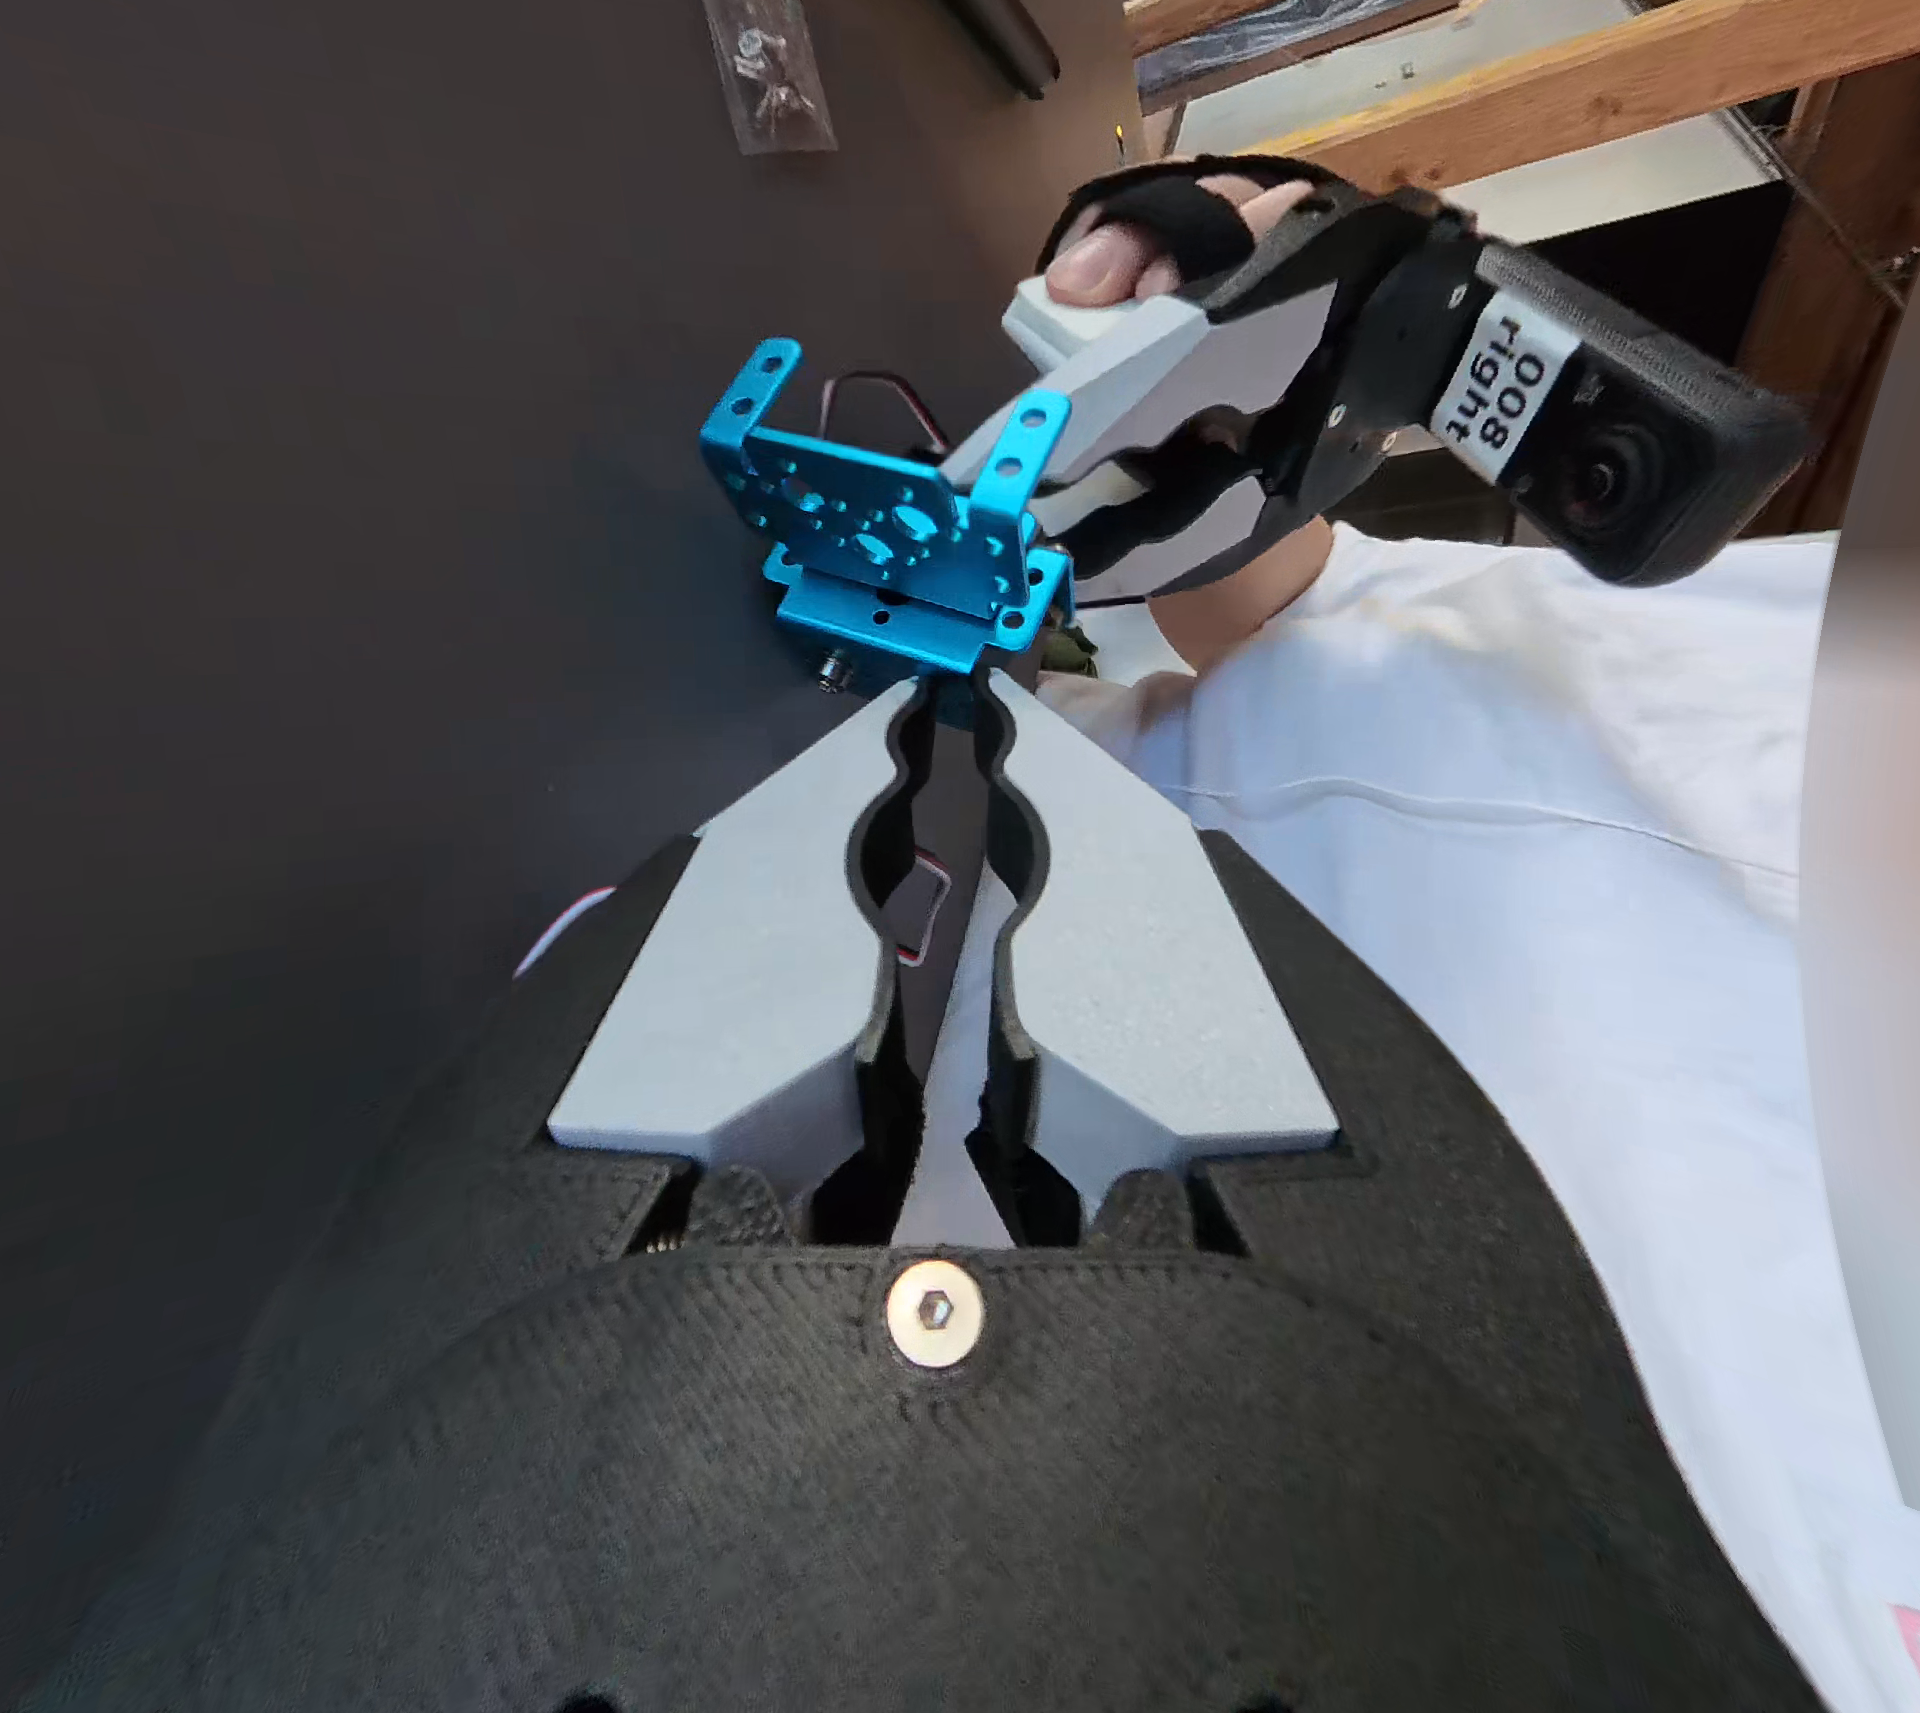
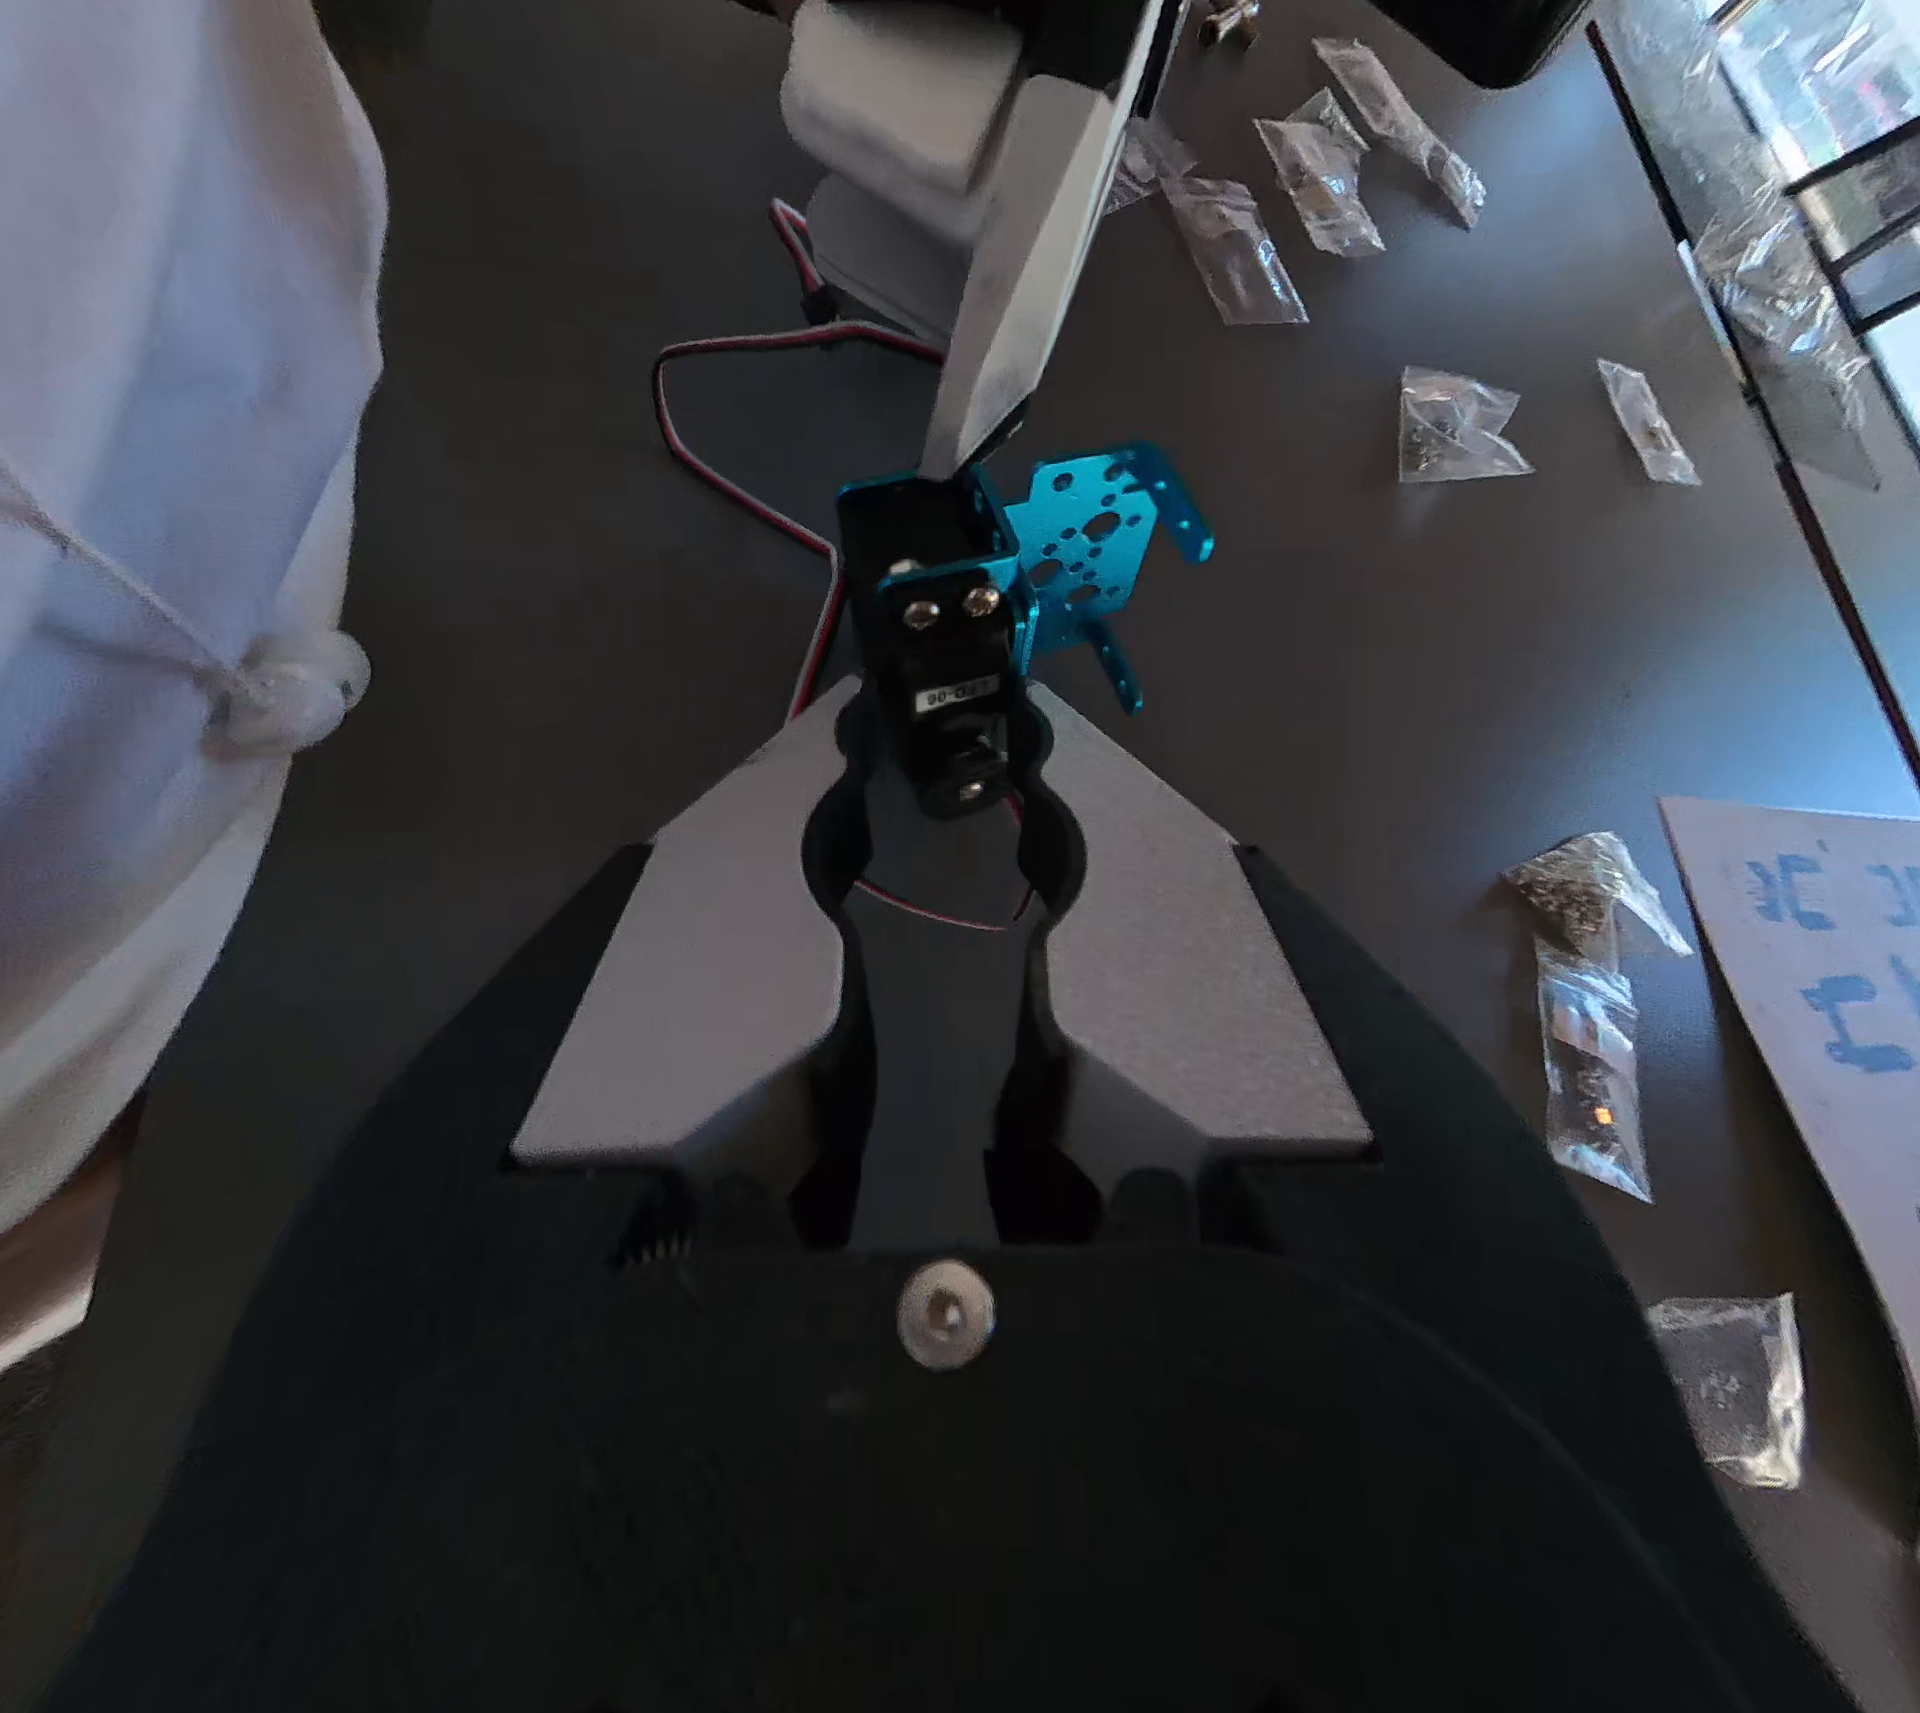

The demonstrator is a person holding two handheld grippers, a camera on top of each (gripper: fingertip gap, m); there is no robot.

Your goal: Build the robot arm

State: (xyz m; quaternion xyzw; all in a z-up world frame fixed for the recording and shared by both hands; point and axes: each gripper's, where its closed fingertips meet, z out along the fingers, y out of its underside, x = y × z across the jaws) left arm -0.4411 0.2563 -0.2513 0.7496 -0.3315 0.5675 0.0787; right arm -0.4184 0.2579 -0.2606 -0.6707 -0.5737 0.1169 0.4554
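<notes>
Blue bracket [image 1: 883, 551] with black servo [image 2: 940, 707]: we pinch it in both grippers, left [image 1: 956, 676] narrow, right [image 2: 940, 728] at servo; bags [image 2: 1455, 427] at two o'clock.

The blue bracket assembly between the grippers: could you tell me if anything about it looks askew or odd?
The blue bracket assembly looks intact. Only its servo wire trails loose in a loop behind it, and the small clear bags lie scattered on the dark table.

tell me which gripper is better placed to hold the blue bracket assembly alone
Right, probably: the right gripper clamps the black servo body, a deep grip. The left gripper only pinches the blue bracket edge.
</notes>
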